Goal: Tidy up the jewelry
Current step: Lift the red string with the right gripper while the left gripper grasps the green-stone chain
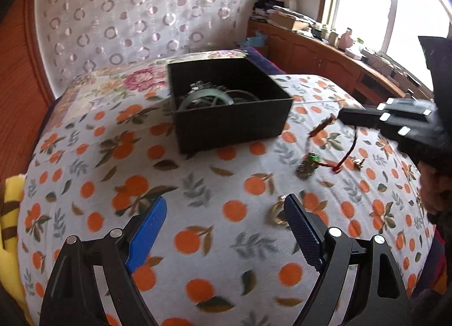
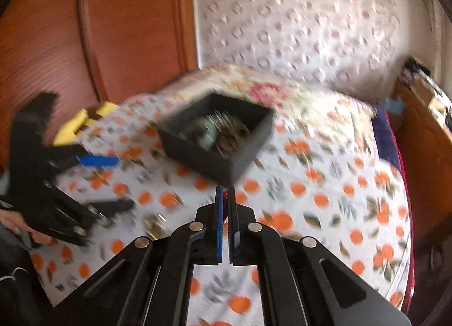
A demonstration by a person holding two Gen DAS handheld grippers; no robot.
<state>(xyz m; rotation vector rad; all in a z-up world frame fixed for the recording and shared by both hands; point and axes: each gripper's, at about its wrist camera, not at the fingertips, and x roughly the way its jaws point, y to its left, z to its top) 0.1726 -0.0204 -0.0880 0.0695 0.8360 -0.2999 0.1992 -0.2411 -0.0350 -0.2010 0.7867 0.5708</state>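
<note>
A black open box (image 1: 226, 102) with a green bangle and other jewelry inside sits on the orange-print bedspread; it also shows blurred in the right wrist view (image 2: 217, 139). My left gripper (image 1: 224, 208) is open and empty, low over the bed. A gold ring (image 1: 276, 214) lies beside its right finger. My right gripper (image 2: 225, 193) is shut on a red cord necklace (image 1: 346, 153) whose green pendant (image 1: 309, 163) dangles over the bed, right of the box. In the left wrist view the right gripper (image 1: 343, 115) reaches in from the right.
The bedspread (image 1: 197, 184) covers a rounded bed. A wooden headboard and padded wall panel stand behind. A wooden cabinet (image 1: 325, 54) with clutter runs along the window at right. A yellow cloth (image 1: 10, 213) lies at the left edge.
</note>
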